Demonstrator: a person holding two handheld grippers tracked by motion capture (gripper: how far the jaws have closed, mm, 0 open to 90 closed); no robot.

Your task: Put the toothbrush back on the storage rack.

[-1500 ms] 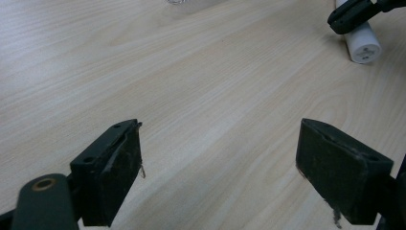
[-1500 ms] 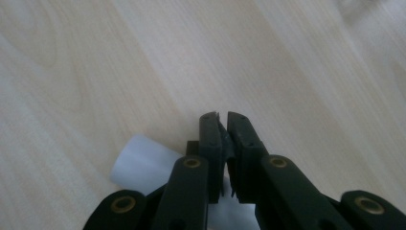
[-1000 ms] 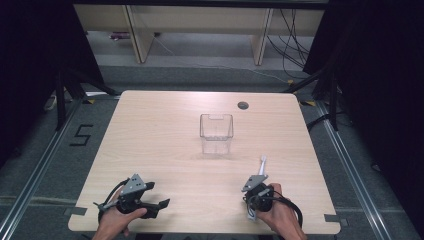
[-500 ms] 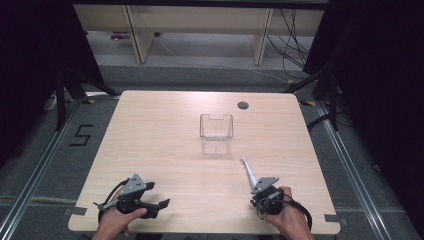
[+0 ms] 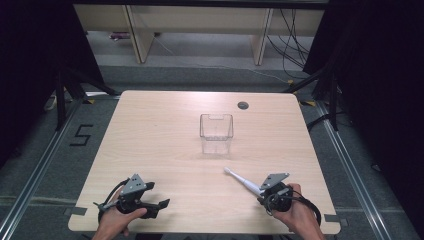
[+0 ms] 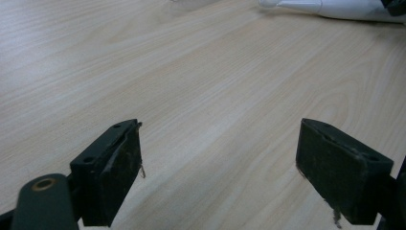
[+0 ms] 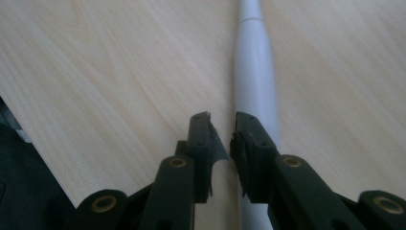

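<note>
Tipped down flat now, the white toothbrush lies on the table, maybe pinched in the right gripper, left gripper wide open; it could slip loose

Left gripper jaws gape wide; right gripper jaws nearly closed.

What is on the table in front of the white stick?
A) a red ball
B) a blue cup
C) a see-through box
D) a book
C: a see-through box stands mid-table, beyond the tip of the white stick that lies by the right gripper.
</note>
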